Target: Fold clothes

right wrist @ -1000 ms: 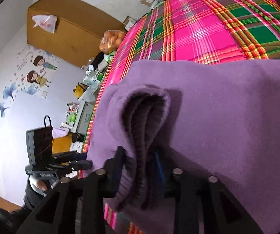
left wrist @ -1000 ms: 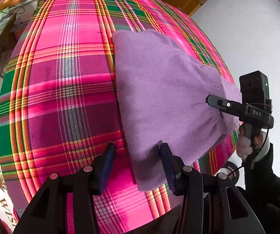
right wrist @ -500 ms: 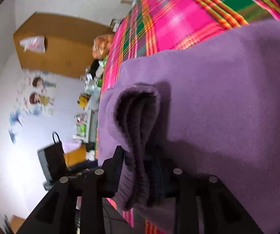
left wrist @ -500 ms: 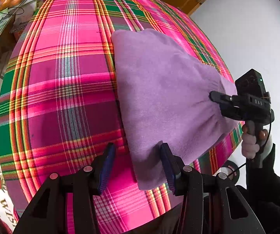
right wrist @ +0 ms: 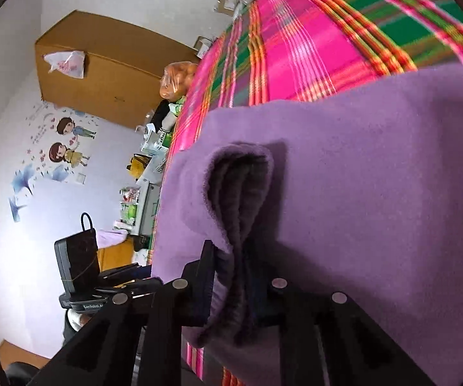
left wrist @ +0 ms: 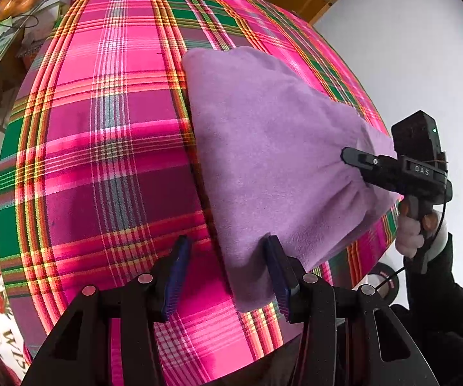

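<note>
Purple garment lies folded on the plaid-covered counter, near its right edge. Right gripper: jaws pinching a bunched stack of layers. Left gripper: jaws spread at the near corner. Risk: the thick bundle slipping, spilling the fold.

The black two-finger left gripper has its blue-padded fingers spread wide apart, gripping nothing. The black right gripper, held by a gloved hand in a dark sleeve, is clamped tight.
</note>
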